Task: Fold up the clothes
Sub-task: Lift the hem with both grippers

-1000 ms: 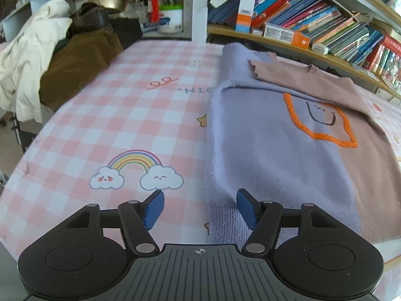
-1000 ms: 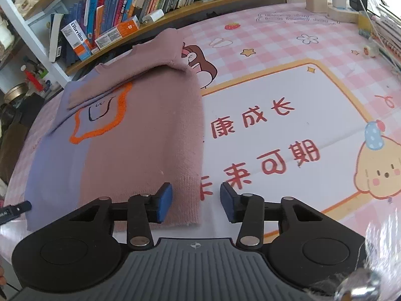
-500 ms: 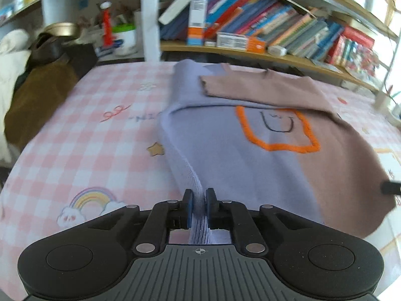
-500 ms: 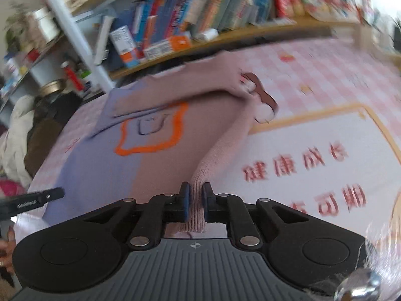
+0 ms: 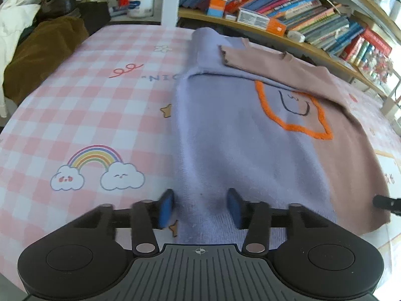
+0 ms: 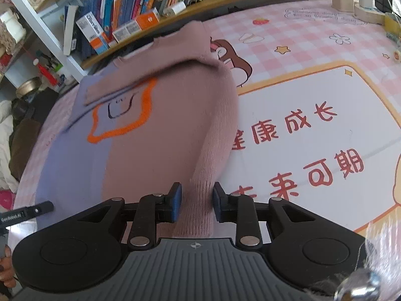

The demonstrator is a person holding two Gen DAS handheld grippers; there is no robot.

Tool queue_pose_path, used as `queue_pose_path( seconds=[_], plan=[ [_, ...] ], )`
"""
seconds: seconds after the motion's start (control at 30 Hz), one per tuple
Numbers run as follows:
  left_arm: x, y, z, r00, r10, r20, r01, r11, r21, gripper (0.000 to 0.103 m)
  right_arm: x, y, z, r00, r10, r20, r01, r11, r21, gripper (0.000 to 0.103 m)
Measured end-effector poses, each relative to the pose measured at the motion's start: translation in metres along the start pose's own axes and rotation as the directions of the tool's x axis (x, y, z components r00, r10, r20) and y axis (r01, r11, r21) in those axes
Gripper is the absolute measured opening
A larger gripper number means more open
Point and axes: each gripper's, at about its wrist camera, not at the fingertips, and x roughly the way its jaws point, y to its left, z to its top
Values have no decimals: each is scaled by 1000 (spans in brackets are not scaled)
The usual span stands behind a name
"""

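The sweater (image 5: 245, 150), half lilac and half dusty pink with an orange outline on the chest, lies flat on the table (image 5: 105, 105), its sleeves already folded across the top. Half a second ago both grippers were pinched on its near hem, one at each corner; now both sets of jaws have just been opening. The left gripper (image 5: 200, 207) stands apart with the lilac hem corner lying loose between its pads, not pressed. The right gripper (image 6: 195, 202) is narrower but also parted, the pink hem ridge standing between the pads with small gaps on either side. My reading is that the hem has been let go, so the bottom-up fold has not begun and a fresh grip is needed.

The sweater's near hem sits close to the table's near edge. To the left the checked cloth is bare up to a brown garment (image 5: 42, 50); to the right the printed mat (image 6: 313, 135) lies open. The bookshelf (image 5: 300, 12) bounds the far side, just past the collar.
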Motion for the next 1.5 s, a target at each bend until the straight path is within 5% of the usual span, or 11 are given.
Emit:
queue_pose_path(
  seconds=[0.1, 0.2, 0.33, 1.0, 1.5],
  plan=[
    [0, -1, -1, 1000, 2, 8, -2, 1000, 3, 47, 0, -1, 1, 1000, 12, -6, -12, 1000, 5, 20],
    [0, 0, 0, 1000, 3, 13, -2, 1000, -5, 17, 0, -4, 0, 999, 34, -18, -34, 999, 14, 11],
    [-1, 0, -1, 1000, 11, 14, -11, 1000, 12, 5, -6, -11, 2, 998, 59, -9, -59, 998, 32, 10],
    [-63, -7, -53, 997, -35, 64, 41, 996, -81, 5, -71, -38, -38, 990, 136, -40, -137, 991, -10, 9],
    [-90, -23, -114, 1000, -19, -5, 18, 994, -109, 5, -105, -77, -85, 977, 168, -135, -166, 986, 27, 9]
  ],
)
